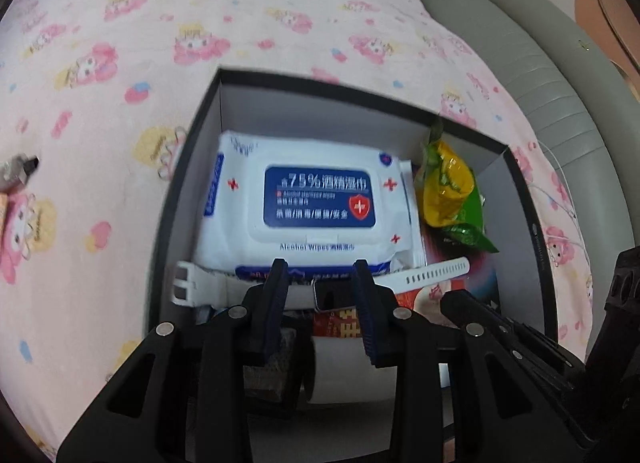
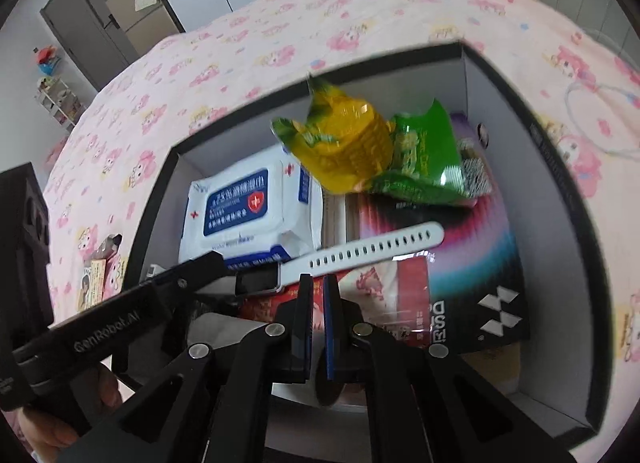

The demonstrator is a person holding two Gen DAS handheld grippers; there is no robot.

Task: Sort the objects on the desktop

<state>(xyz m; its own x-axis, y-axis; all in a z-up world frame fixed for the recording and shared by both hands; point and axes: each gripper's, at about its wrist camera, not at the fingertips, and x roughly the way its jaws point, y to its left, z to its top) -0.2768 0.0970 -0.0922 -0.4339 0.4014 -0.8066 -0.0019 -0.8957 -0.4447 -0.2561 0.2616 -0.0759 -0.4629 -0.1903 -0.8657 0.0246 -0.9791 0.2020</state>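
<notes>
A black box with a white inside [image 1: 192, 151] [image 2: 560, 167] lies on a pink patterned sheet. My left gripper [image 1: 322, 275] is shut on a smartwatch [image 1: 332, 297] [image 2: 256, 281], whose white strap [image 2: 380, 245] sticks out sideways over the box. Behind the smartwatch lies an alcohol wipes pack [image 1: 312, 199] [image 2: 248, 207], and to its right a yellow and green snack bag [image 1: 448, 191] [image 2: 360, 147]. My right gripper [image 2: 318, 279] is shut with nothing between its fingers, just above a red packet [image 2: 384, 287].
A dark colourful carton [image 2: 480, 263] lies flat in the box under the snack bag. A white roll [image 1: 352, 371] sits at the box's near end. Small items [image 1: 18, 173] [image 2: 92, 283] lie on the sheet left of the box. A grey padded edge [image 1: 540, 75] borders the right.
</notes>
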